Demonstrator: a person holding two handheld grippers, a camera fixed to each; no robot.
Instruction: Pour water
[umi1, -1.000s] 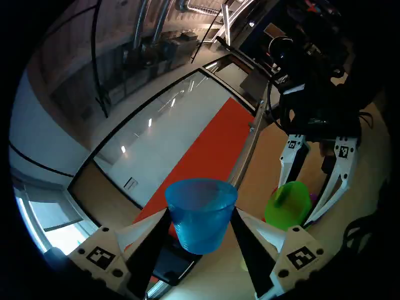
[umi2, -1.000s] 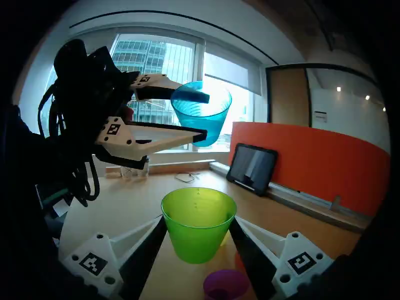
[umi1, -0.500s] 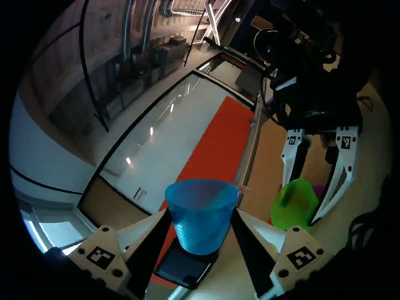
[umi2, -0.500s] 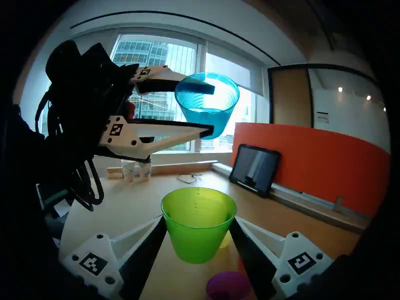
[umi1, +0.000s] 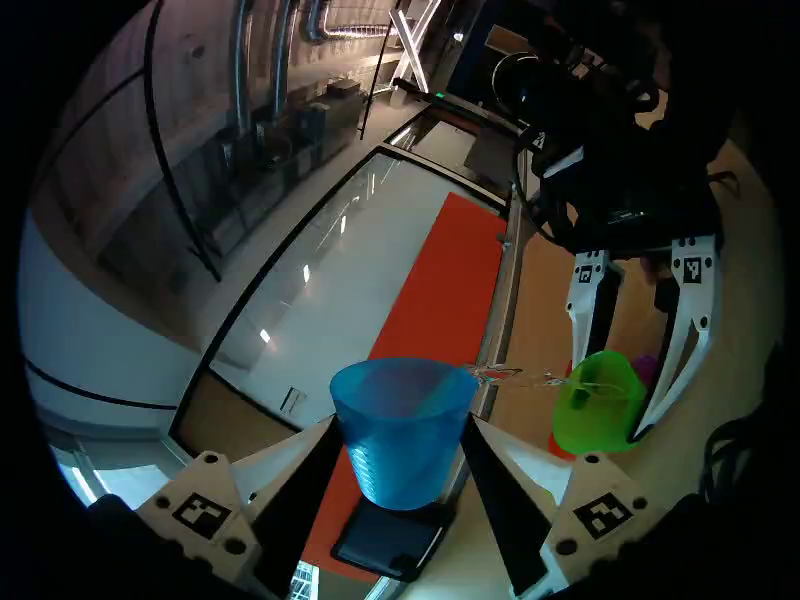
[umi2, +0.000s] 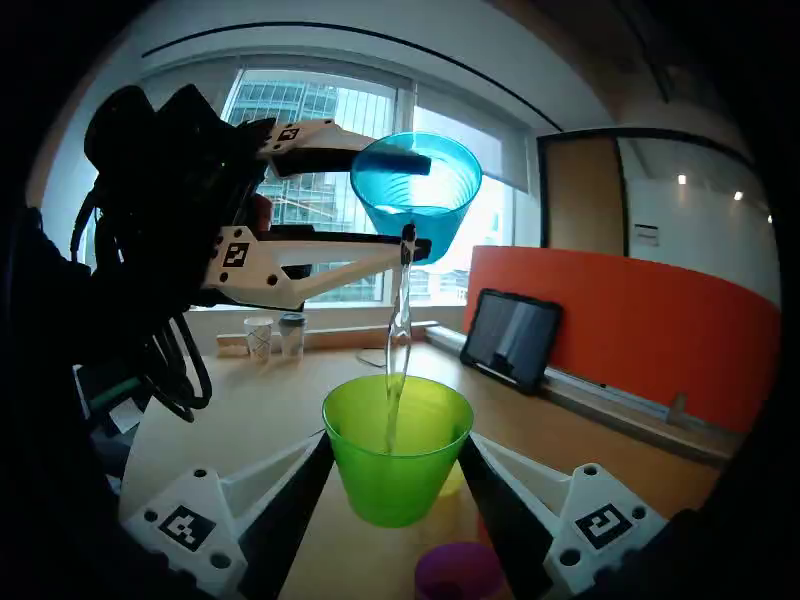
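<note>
Tipping a blue cup (umi2: 415, 195), clamped between both fingers of the left gripper (umi2: 420, 207), high above a wooden desk (umi2: 270, 400). Sends a thin stream of water (umi2: 400, 320) over the rim and straight down into a green cup (umi2: 397, 470). Holds that green cup upright, pinched on both sides by the right gripper (umi2: 397, 445), directly beneath the blue one. Shares the scene with a purple cup (umi2: 458, 575) just below the green one and a dark tablet (umi2: 513, 340) propped before an orange panel (umi2: 650, 320).
</note>
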